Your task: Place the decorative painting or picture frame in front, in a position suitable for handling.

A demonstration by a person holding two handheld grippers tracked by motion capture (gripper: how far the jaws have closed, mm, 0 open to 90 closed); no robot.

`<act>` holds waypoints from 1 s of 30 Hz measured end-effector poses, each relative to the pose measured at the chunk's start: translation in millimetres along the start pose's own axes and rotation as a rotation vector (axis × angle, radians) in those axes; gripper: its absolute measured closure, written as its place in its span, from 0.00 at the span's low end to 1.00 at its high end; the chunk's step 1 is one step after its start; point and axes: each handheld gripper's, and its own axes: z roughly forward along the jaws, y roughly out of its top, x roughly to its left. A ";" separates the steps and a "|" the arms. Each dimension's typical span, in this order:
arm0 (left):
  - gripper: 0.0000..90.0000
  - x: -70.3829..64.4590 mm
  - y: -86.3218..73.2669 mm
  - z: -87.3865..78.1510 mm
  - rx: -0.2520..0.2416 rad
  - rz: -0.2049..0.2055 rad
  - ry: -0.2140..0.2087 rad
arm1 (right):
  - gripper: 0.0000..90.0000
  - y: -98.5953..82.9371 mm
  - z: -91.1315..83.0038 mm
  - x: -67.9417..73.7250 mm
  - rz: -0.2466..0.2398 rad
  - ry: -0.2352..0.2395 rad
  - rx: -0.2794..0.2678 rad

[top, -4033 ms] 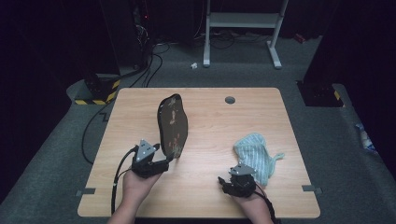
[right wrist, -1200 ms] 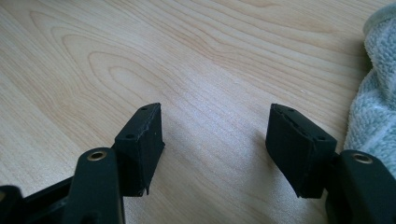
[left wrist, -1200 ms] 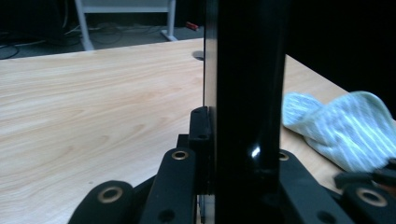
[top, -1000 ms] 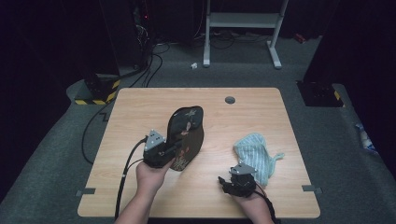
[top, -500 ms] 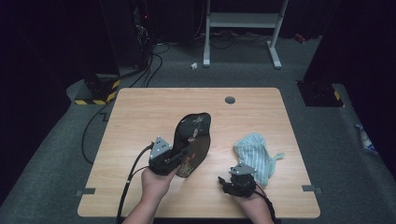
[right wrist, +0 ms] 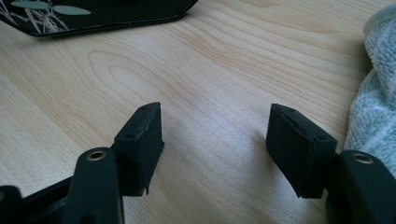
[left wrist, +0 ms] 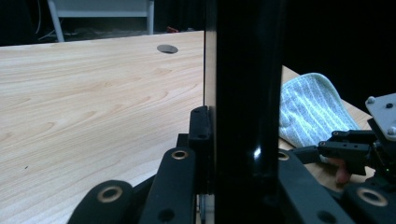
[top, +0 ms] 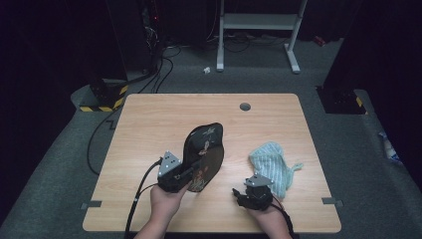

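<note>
A black lacquered tray [top: 206, 149] painted with plants stands tilted on its edge near the middle of the wooden table [top: 149, 124]. My left gripper [top: 186, 174] is shut on the tray's near rim. In the left gripper view the tray [left wrist: 243, 93] is an edge-on black band clamped in my left gripper [left wrist: 240, 140]. A light blue striped towel [top: 272, 167] lies crumpled at the right. My right gripper [top: 246, 191] rests on the table just in front of it. It is open, nothing between the fingers [right wrist: 217, 135], with the towel [right wrist: 378, 93] at its right and the tray [right wrist: 93, 14] farther ahead to its left.
A round cable hole [top: 245, 106] sits near the table's far edge. Bare wood stretches across the left and far parts of the table. Beyond the table are a white frame [top: 259, 30], cables and dark equipment on the grey floor.
The left gripper has carried the tray to the right and nearer the person, and it now leans more toward the right. The right gripper and the towel have stayed put.
</note>
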 end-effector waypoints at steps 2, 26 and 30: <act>0.89 -1.3 -1.4 -0.7 -0.004 0.010 0.000 | 0.40 0.0 0.0 0.0 -0.001 0.000 0.000; 0.65 2.2 -9.4 -4.0 0.030 0.041 -0.017 | 0.40 -0.3 -0.3 0.4 0.001 0.000 0.001; 0.59 2.2 -16.3 -10.3 0.028 0.052 -0.019 | 0.40 -0.3 -0.3 0.4 0.001 0.000 0.001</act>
